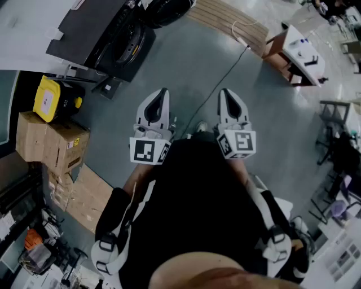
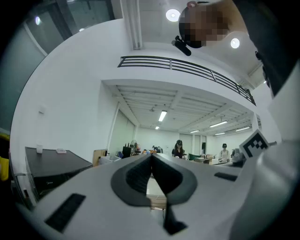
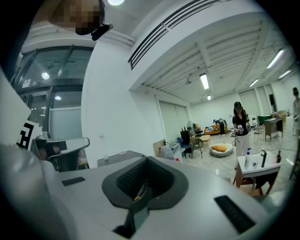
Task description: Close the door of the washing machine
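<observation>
The dark washing machine stands at the top left of the head view, its round front opening facing the floor space. A dark round part, likely its door, juts out beside it at the top edge. Both grippers are held level in front of the person, well short of the machine. My left gripper is shut with nothing in it, its pads meeting at the tip. My right gripper is also shut and empty. The machine's dark top shows at the left of the left gripper view.
Cardboard boxes and a yellow case stand at the left. A wooden slatted board lies at the top, with a cable running across the grey floor. A small white table is at the upper right. People stand far off.
</observation>
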{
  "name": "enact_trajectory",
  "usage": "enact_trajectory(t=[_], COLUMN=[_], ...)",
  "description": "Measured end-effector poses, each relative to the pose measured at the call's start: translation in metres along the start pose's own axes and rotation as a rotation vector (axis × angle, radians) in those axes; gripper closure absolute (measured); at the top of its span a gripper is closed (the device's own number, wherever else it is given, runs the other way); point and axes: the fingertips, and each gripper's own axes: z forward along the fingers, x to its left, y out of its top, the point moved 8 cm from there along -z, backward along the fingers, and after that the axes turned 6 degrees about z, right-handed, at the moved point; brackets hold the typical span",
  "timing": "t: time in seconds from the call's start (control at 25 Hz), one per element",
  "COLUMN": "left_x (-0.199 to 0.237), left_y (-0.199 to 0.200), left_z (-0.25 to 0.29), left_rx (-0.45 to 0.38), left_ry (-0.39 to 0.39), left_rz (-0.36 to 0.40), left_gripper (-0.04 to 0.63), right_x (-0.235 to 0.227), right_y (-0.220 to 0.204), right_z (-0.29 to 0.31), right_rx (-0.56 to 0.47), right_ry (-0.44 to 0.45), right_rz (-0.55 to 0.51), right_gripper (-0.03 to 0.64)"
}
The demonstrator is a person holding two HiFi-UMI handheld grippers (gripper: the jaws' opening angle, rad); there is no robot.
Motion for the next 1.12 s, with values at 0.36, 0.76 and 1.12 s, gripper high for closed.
enact_trajectory(t=[0.36,0.76,1.12], left_x=[-0.006,-0.031,-0.086], left_y=[0.0,-0.003,-0.004], left_z=[0.0,0.007,0.029], left_rx=[-0.015,-0.004,-0.007], left_ry=[0.003,0.014,0.072], left_rz=[-0.021,-0.021,-0.018], left_gripper=[0.589,0.589,0.589], right_x=[0.002,-0.017,-0.071], right_y=[0.0,0.001,0.008], right_z=[-0.005,-0.016,-0.029], right_rx=[-0.002,-0.009,0.014], right_ry=[0.01,0.046,0.109], right_rz=[-0.003,0.007,-0.011], right_gripper=[0.611,0.463,0.464])
